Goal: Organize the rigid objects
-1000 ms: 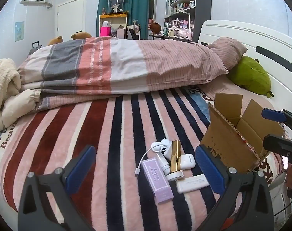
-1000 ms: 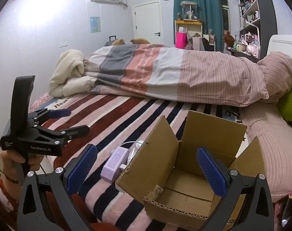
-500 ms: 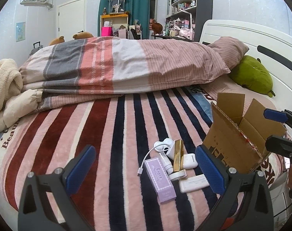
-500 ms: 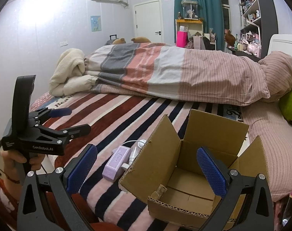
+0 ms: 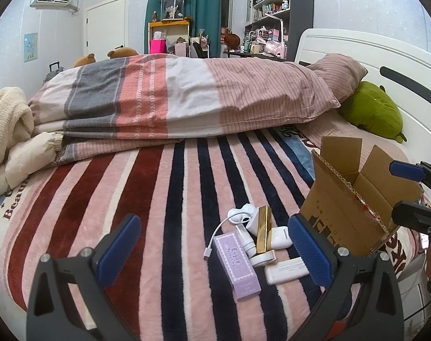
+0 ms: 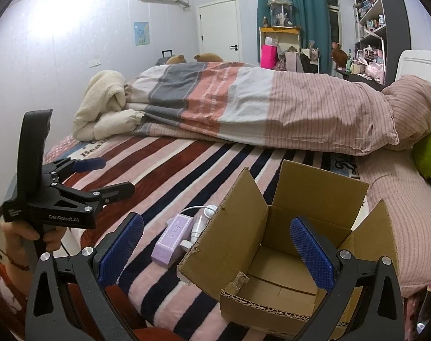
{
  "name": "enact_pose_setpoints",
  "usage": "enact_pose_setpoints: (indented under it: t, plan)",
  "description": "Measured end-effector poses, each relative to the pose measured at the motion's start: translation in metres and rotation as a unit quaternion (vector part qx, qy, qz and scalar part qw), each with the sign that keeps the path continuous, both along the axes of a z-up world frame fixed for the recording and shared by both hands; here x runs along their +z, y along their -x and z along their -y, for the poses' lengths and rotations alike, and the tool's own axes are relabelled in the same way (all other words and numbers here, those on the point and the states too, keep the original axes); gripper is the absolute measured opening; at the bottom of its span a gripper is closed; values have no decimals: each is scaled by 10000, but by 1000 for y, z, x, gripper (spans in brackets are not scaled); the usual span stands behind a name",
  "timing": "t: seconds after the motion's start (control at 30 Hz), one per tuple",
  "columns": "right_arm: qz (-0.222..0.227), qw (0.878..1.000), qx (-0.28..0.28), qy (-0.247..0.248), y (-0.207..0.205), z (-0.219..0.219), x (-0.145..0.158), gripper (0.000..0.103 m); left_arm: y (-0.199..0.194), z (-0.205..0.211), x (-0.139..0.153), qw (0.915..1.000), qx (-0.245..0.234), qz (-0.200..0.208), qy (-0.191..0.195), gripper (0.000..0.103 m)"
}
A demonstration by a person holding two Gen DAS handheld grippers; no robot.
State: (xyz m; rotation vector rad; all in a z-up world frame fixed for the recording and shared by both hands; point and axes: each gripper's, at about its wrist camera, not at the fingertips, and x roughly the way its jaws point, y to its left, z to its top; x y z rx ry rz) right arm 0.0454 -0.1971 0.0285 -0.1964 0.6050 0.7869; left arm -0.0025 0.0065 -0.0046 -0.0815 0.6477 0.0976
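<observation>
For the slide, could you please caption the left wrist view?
Open left gripper hovers over a purple box and small toiletries beside an open cardboard box on the striped blanket.

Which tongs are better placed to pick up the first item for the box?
Left tongs: open, with the item pile and purple box between the fingers. The right tongs face the empty cardboard box.

On the bed: one open cardboard box (image 5: pixel 354 199), one purple carton (image 5: pixel 238 264), one gold tube (image 5: pixel 263 231), one white cable (image 5: pixel 215 238), one flat white case (image 5: pixel 286 268), one earbud case (image 5: pixel 281 236).
</observation>
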Motion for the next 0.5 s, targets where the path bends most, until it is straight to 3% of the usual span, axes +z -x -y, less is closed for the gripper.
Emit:
enact_pose_setpoints:
  t: [0.5]
  plan:
    - [-20, 10000, 22, -1, 2, -1, -1, 103, 2, -2, 0, 10000, 3, 3, 1, 103]
